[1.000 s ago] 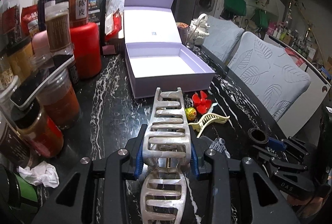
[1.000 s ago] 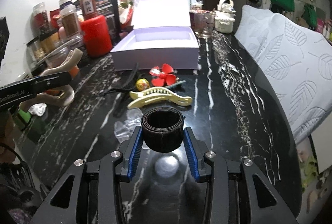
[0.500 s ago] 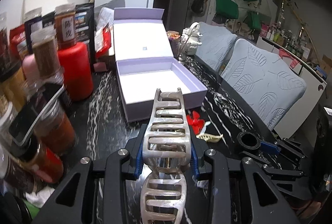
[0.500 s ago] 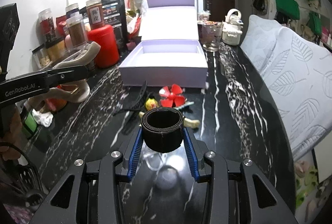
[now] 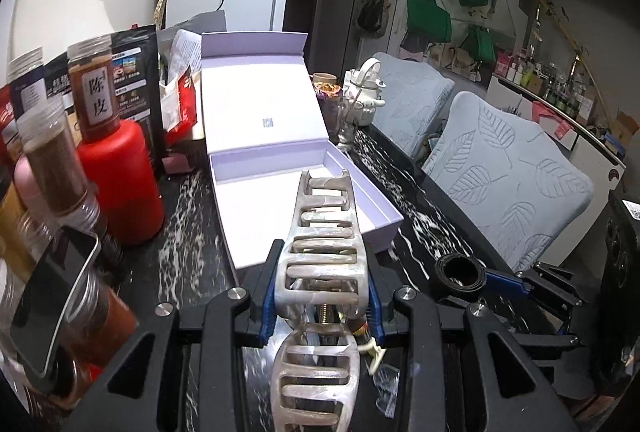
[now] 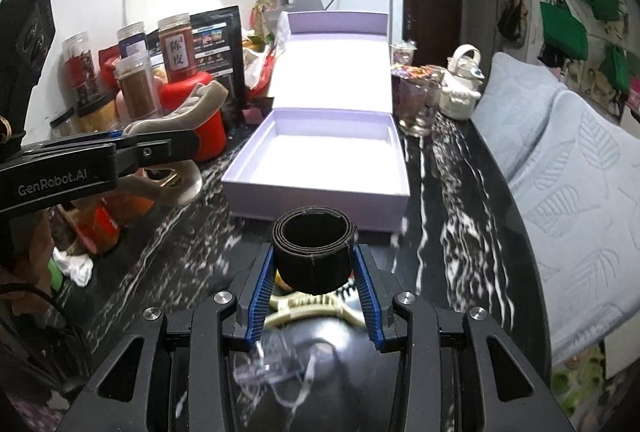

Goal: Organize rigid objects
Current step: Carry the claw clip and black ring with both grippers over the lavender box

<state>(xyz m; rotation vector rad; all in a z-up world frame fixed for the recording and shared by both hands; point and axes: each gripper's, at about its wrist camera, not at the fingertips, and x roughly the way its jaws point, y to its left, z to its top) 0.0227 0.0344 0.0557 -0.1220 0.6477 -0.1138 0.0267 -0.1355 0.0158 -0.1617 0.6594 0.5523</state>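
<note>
My left gripper (image 5: 322,288) is shut on a large marbled beige hair claw (image 5: 324,244), held above the black marble table with the claw's far end over the near part of the open lilac box (image 5: 384,228). In the right wrist view that claw (image 6: 176,120) hangs at the left, level with the box (image 6: 320,200). My right gripper (image 6: 314,272) is shut on a black rolled band (image 6: 314,256), just short of the box's near wall. A cream hair claw (image 6: 304,306) and a clear plastic piece (image 6: 276,364) lie on the table under it.
Spice jars (image 5: 94,88), a red canister (image 5: 124,180) and a phone (image 5: 52,308) crowd the table's left side. A glass (image 6: 418,104) and a white teapot (image 6: 460,88) stand right of the box. Cushioned chairs (image 5: 508,184) line the right table edge.
Both grippers have risen and moved forward toward the lilac box with their objects still held. The red flower clip and cream claw have slipped below and behind the fingers.
</note>
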